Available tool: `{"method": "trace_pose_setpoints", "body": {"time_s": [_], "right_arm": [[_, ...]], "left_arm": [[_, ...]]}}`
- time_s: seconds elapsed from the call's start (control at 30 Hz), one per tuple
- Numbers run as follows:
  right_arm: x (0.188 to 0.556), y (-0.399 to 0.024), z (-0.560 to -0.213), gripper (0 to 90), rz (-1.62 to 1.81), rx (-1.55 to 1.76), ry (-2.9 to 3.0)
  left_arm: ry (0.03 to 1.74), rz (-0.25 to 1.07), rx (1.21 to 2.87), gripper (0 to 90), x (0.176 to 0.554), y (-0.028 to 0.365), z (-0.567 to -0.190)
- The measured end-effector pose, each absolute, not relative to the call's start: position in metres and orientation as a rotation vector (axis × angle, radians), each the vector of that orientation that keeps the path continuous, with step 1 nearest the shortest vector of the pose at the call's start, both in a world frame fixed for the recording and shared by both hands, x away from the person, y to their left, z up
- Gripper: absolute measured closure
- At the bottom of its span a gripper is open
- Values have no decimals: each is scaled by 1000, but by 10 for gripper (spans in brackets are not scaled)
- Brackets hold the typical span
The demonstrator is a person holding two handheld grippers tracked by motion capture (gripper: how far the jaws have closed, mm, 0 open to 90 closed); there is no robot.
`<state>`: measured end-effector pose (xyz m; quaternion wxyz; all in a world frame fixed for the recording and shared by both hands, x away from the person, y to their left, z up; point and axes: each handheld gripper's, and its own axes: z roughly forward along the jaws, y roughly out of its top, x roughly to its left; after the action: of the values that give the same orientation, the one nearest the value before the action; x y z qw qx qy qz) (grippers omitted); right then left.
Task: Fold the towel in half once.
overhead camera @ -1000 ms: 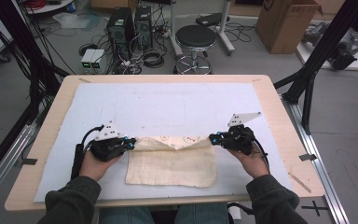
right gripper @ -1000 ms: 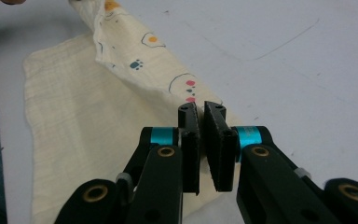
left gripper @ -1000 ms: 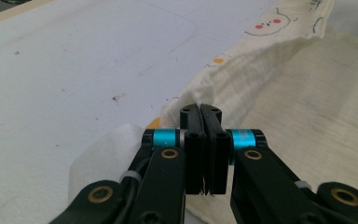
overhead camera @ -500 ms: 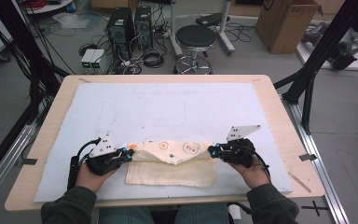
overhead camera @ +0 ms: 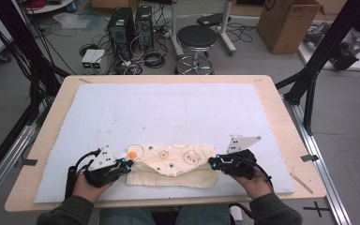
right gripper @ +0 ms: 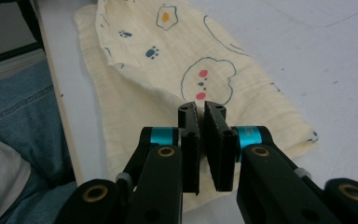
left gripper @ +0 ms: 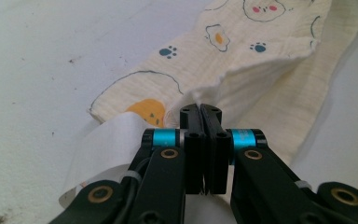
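Observation:
A cream muslin cloth [overhead camera: 173, 161] printed with eggs, paw prints and bear faces lies near the front edge of the white mat [overhead camera: 168, 108]. Its printed layer is folded forward over the plain layer and sags in a shallow V between the two grippers. My left gripper [overhead camera: 126, 165] is shut on the cloth's left corner; in the left gripper view its jaws [left gripper: 200, 109] pinch a raised fold of the cloth [left gripper: 261, 60]. My right gripper [overhead camera: 212, 162] grips the right corner; in the right gripper view the jaws [right gripper: 201, 108] stand nearly together on the cloth's [right gripper: 205, 70] folded edge.
The mat covers most of a wooden table [overhead camera: 286, 117], whose front edge runs just behind my hands. The person's jeans [right gripper: 23, 116] are beside that edge. A stool [overhead camera: 197, 37], computers and a cardboard box stand on the floor beyond the table.
Both grippers have moved toward the front edge of the table with the cloth's corners, drawing the printed layer forward over the plain layer.

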<state>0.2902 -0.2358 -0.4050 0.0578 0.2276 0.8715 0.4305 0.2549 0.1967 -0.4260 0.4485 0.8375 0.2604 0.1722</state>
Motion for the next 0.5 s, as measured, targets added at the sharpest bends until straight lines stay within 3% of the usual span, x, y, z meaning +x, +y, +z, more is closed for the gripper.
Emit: {"method": "trace_pose_setpoints", "body": {"time_s": [0.33,0.5], "right_arm": [[280,-238,-414,848,1298,692,2676],[276,-239,-415,795,1329,679,2707]], "left_arm": [[649,399,2088,852,246,198,-430],[683,371,2043,642,240,206,-424]]}}
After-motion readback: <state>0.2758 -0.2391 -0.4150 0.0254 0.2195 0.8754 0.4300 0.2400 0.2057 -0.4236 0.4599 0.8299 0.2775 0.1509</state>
